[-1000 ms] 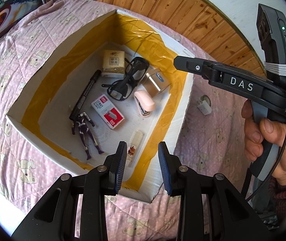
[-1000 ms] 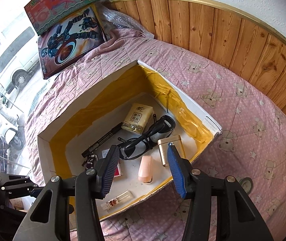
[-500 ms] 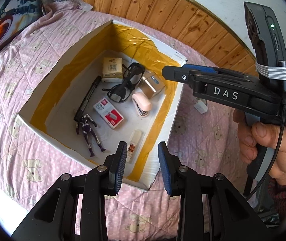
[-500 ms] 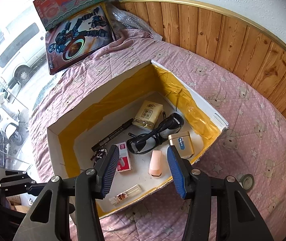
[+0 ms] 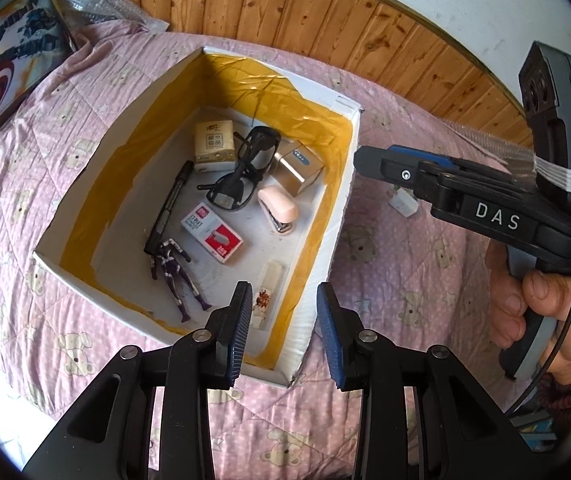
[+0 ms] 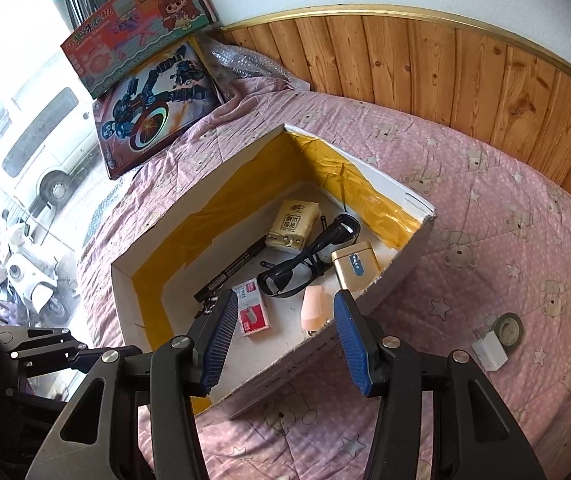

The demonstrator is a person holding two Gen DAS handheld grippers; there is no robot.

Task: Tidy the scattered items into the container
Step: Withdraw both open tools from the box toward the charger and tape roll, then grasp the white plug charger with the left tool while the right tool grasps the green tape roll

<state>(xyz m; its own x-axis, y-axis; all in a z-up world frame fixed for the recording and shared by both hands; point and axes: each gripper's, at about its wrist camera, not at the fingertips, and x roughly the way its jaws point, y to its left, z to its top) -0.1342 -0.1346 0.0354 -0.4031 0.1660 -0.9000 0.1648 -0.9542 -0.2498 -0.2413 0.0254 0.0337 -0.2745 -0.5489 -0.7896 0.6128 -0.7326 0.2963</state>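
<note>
A white box with yellow tape inside [image 5: 344,184] [image 6: 405,196] sits on the pink bedspread. It holds a tissue pack [image 5: 213,146], black glasses [image 5: 245,176], a gold box [image 5: 299,168], a pink stapler [image 5: 279,208], a staple box [image 5: 211,232], a pen [image 5: 169,208], a toy figure [image 5: 173,274] and a small tube [image 5: 269,292]. A white plug [image 6: 489,350] and a tape roll [image 6: 507,328] lie on the bedspread right of the box. My left gripper [image 5: 284,336] is open and empty above the box's near corner. My right gripper [image 6: 281,344] is open and empty above the box's right wall.
Two toy boxes [image 6: 153,92] lean at the back left by a window. A wood-panelled wall [image 6: 465,68] runs behind the bed. Bubble wrap [image 6: 245,60] lies at the wall. The right gripper's body [image 5: 485,208] and hand reach in over the bedspread right of the box.
Both grippers have pulled back and up from the box, so more bedspread shows around it. The plug and tape roll have come into the right wrist view. Both stay open.
</note>
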